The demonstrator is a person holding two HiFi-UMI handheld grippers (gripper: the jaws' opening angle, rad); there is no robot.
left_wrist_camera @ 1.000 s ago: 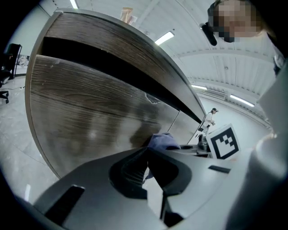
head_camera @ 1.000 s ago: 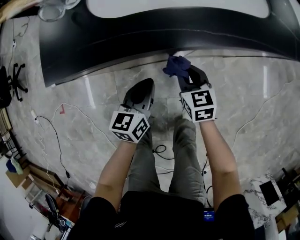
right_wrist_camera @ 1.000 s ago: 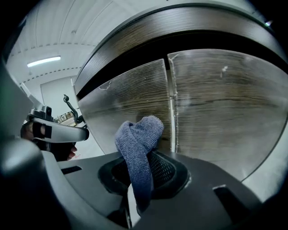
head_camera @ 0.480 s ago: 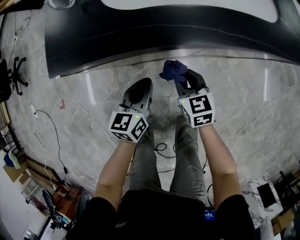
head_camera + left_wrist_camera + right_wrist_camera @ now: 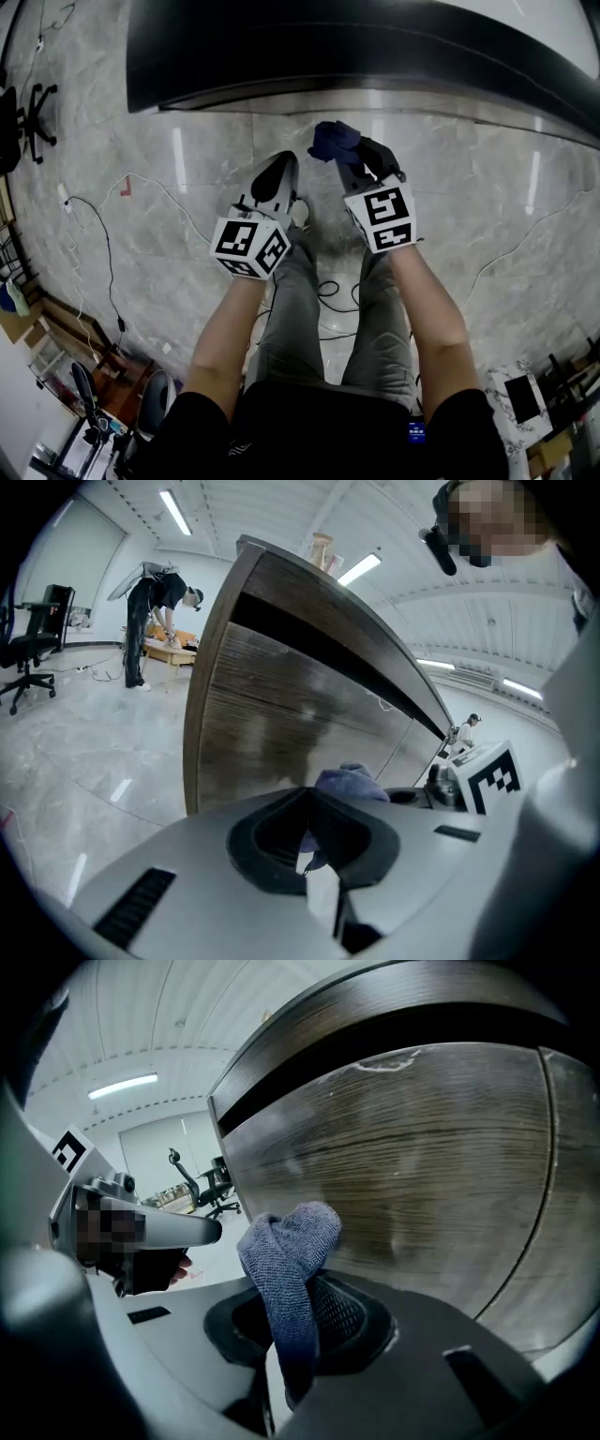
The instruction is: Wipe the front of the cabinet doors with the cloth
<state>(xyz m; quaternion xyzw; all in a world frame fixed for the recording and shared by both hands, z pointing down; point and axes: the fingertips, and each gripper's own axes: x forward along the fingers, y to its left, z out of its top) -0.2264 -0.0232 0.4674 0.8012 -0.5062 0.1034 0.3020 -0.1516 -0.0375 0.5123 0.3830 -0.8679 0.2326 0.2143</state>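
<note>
Grey stone floor (image 5: 141, 216) fills most of the head view, and it is shiny with streaks of light. At the top stands the big dark wood cabinet (image 5: 375, 56). Its door (image 5: 422, 1166) looks brown and streaky in the right gripper view. The person's two arms reach down over the legs. A black chair (image 5: 33, 127) stands far off at the left edge.

The right gripper (image 5: 349, 161) is squeezed tight on the blue cloth (image 5: 332, 141). The cloth sticks up out of the jaws in a bunched lump. It is low down near the cabinet, but a strip of floor shows between them, so they do not touch.

The left gripper (image 5: 281, 176) is just beside the right one. Its jaws are pressed together with nothing in them. A thin cable (image 5: 108, 253) lies on the floor to the left.
</note>
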